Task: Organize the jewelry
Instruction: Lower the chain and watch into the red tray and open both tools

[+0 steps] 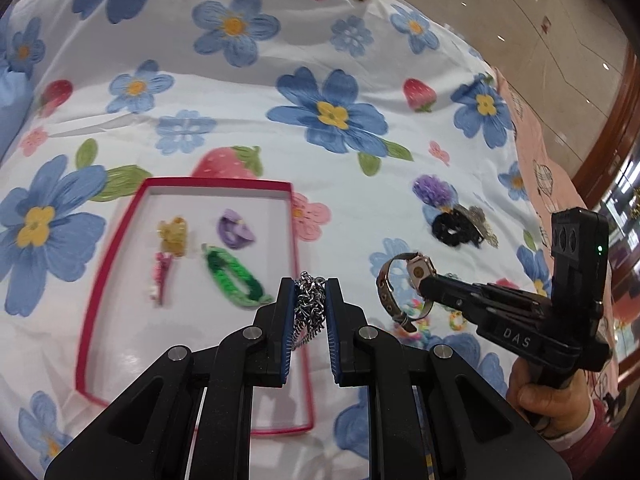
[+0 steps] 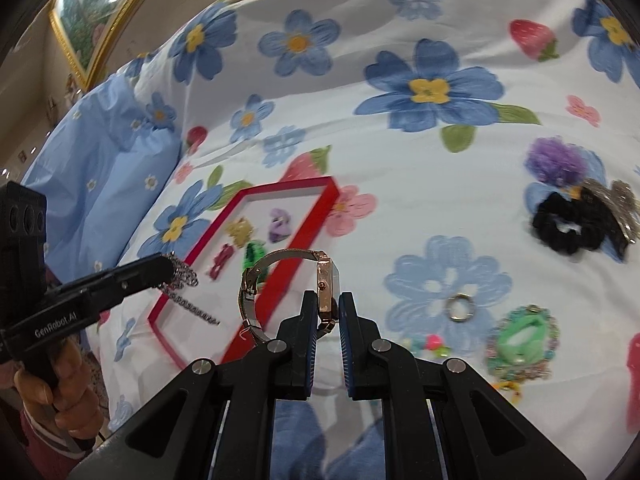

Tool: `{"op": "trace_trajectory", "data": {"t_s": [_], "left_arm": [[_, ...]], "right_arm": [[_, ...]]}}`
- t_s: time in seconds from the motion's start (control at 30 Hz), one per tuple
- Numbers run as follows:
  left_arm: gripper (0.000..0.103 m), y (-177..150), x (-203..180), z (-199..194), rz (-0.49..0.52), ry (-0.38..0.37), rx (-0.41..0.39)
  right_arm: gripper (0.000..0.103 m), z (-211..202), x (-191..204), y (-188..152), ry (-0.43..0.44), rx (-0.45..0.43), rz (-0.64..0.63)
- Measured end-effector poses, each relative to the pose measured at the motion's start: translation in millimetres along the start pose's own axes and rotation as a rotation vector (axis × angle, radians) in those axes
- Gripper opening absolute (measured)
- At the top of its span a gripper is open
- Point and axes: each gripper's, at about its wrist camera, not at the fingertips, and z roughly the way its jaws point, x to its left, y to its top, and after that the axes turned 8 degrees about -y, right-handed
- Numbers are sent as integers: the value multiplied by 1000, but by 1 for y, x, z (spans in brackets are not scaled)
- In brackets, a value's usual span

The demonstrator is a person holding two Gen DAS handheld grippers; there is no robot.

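Note:
My left gripper (image 1: 311,286) is shut on a bunched silver chain (image 1: 308,304) and holds it over the right rim of the red-edged tray (image 1: 90,312). The chain also hangs from it in the right wrist view (image 2: 182,278). The tray holds a yellow clip (image 1: 173,236), a purple clip (image 1: 236,229), a pink clip (image 1: 161,276) and a green braided band (image 1: 234,278). My right gripper (image 2: 326,300) is shut on a rose-gold watch (image 2: 326,280) with a mesh strap, held above the bedspread right of the tray (image 2: 256,308).
On the floral bedspread to the right lie a purple scrunchie (image 2: 554,160), a black scrunchie (image 2: 568,228), a silver glitter piece (image 2: 622,204), a ring (image 2: 460,307), a green clip with beaded rim (image 2: 520,338) and coloured beads (image 2: 426,344). A blue pillow (image 2: 100,168) lies left.

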Motion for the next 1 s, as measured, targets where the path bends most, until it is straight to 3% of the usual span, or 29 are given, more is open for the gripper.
{"op": "trace_trajectory", "data": {"t_s": [0.6, 1.0], "left_arm": [[13, -16, 83, -17, -130, 86, -12], [13, -24, 125, 15, -194, 96, 40]], "right_arm": [[10, 50, 84, 8, 82, 71, -152], [10, 106, 111, 6, 32, 164, -216]]}}
